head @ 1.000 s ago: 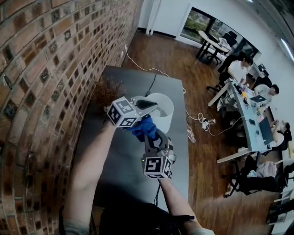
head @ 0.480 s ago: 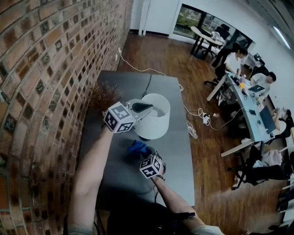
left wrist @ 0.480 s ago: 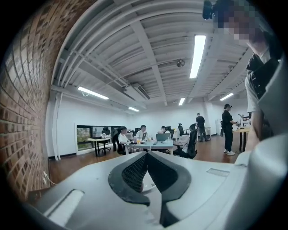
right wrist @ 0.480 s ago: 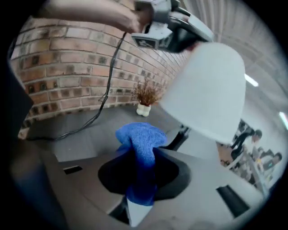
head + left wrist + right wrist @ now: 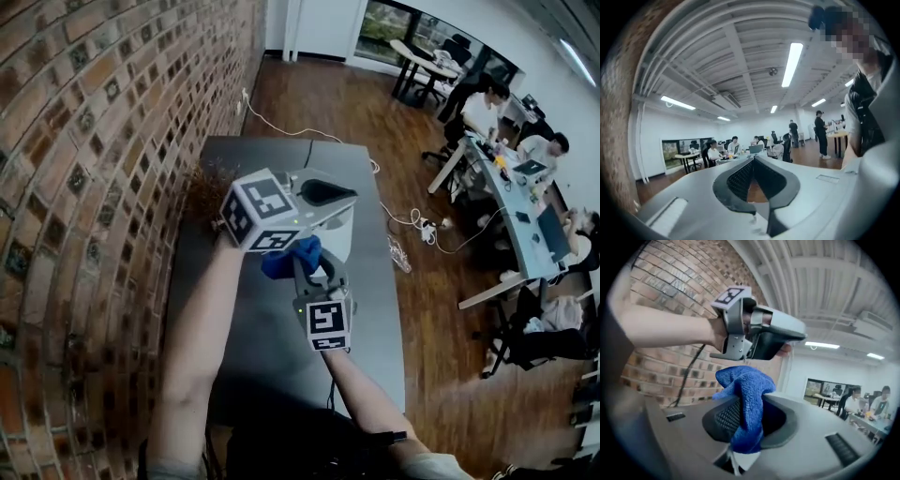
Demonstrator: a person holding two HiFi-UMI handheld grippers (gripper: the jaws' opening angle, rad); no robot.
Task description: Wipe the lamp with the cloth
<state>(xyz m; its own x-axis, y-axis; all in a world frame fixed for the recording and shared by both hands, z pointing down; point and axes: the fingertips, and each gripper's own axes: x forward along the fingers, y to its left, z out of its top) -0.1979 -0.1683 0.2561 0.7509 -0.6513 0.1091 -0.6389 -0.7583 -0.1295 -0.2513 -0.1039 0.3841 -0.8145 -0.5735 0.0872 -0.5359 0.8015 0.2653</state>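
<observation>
left gripper (image 5: pixel 345 198) higher than before, fingers together, empty; right gripper (image 5: pixel 307 266) fingers clenched on cloth (image 5: pixel 743 385)

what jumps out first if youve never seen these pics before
The bright blue cloth stands out most: it is bunched in the right claw, which is shut on it, in the middle of the head view. Just above it in that view, the left claw, shut and empty, lies across the white lamp that stands on the grey table. A long brick wall fills the whole left side.
</observation>
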